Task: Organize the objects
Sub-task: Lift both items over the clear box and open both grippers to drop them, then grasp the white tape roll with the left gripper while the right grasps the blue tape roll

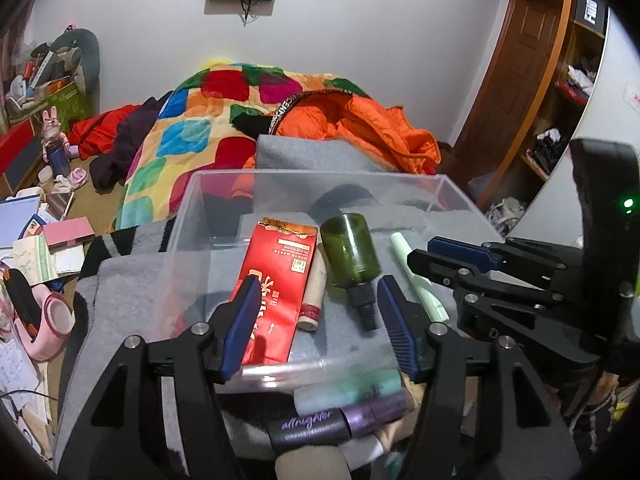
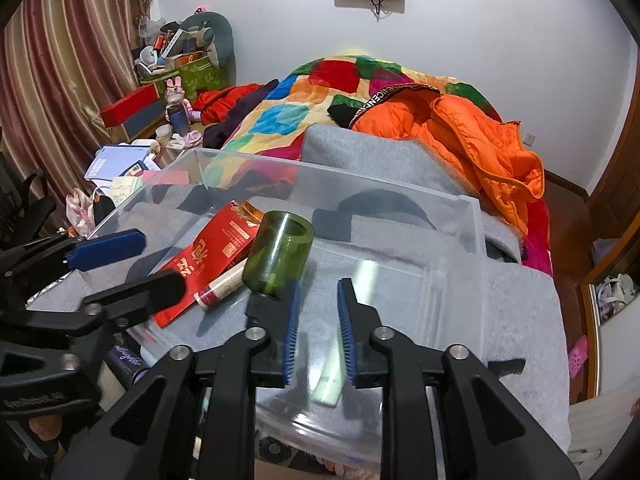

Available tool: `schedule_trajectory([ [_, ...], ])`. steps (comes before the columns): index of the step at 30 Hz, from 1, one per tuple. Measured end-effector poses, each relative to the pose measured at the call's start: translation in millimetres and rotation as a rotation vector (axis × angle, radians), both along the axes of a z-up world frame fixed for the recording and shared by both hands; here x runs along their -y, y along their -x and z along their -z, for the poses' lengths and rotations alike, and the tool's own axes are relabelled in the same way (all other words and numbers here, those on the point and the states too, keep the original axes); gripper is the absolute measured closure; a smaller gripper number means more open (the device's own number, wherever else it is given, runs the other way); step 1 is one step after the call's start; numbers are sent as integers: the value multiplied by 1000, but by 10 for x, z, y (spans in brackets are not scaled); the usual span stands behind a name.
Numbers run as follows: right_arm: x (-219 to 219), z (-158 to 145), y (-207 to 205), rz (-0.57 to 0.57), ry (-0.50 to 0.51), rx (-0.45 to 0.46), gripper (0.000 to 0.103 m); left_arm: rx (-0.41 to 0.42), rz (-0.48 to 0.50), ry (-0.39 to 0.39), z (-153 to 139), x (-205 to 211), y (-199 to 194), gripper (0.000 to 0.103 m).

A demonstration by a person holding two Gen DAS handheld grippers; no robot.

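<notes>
A clear plastic bin sits on a grey blanket. Inside lie a red packet, a green glass bottle, a cream tube with a red cap and a pale green tube. My left gripper is open over the bin's near edge, empty. My right gripper is open above the pale green tube, which looks blurred. A purple-and-black tube and a mint tube lie outside, in front of the bin.
A bed with a patchwork quilt and an orange jacket lies behind the bin. A cluttered side table stands at the left, with striped curtains behind it. A wooden door and shelves are at the right.
</notes>
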State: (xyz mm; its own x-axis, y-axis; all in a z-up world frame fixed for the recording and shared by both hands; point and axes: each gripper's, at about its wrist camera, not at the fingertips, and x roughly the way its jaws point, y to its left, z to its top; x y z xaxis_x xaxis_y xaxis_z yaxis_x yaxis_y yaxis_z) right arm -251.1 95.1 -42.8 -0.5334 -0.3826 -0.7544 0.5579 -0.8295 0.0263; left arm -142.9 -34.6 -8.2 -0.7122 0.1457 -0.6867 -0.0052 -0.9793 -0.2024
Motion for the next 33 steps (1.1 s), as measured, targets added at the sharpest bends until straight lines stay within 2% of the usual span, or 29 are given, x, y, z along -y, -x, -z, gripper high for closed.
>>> schedule_trajectory([
  [5, -98, -105, -110, 6, 35, -30, 75, -36, -25, 12, -124, 41, -174, 33],
  [10, -262, -263, -265, 21, 97, -58, 59, -73, -56, 53, -198, 60, -409, 24],
  [12, -327, -319, -346, 26, 122, -70, 54, -78, -62, 59, -189, 59, -482, 17],
  [18, -458, -440, -692, -6, 167, -121, 38, -70, -75, 86, -134, 40, -731, 14],
  [23, -517, -395, -946, -29, 179, -116, 37, -54, -73, 73, -81, 54, -861, 12],
  [33, -377, -79, -1383, -122, 148, -28, 37, 17, -77, 40, 192, 37, -1095, 12],
])
